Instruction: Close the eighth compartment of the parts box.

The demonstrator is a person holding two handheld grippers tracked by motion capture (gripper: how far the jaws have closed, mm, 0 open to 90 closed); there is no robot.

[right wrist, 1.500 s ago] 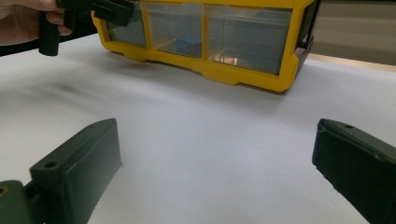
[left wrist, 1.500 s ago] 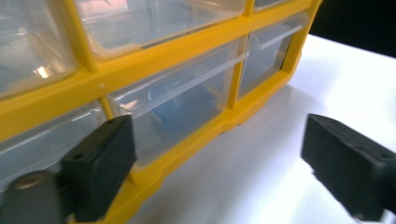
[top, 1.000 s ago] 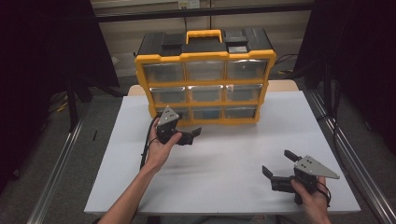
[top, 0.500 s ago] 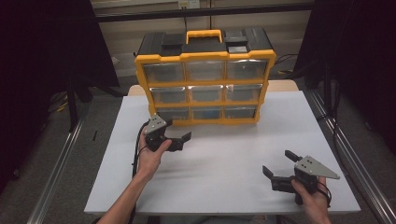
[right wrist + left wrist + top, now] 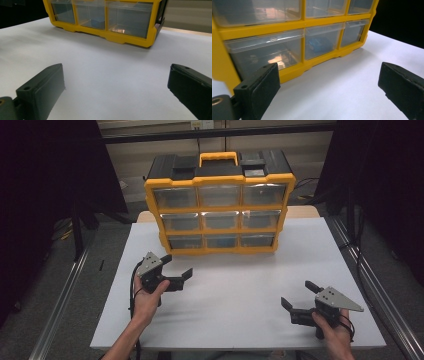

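Left fingers: released and spread wide, nothing between them; in the left gripper view one finger [image 5: 259, 85] stands at lower left and the other at lower right, bare desk between.
Right fingers: released likewise, wide apart and empty; one finger [image 5: 42, 90] at lower left of the right gripper view, its partner at lower right.
Left gripper [image 5: 176, 269]: held in the left hand [image 5: 146, 301] above the near-left part of the desk, pointing toward the organiser, near its bottom-left corner but not touching.
Right gripper [image 5: 301, 295]: held in the right hand [image 5: 336, 332] at the near-right of the desk, well apart from the organiser.
Drawer organiser [image 5: 219, 202]: yellow frame, black top with a yellow handle, nine clear drawers in three rows; stands upright at the far middle of the desk, beyond both sets of fingers.
Bottom-middle drawer [image 5: 322, 43]: shut; a blue item [image 5: 318, 44] shows through its front, identity not discernible.
Bottom-left drawer [image 5: 265, 53]: shut; contents blurred by reflections.
Desk [image 5: 240, 285]: white surface, bare between the grippers.
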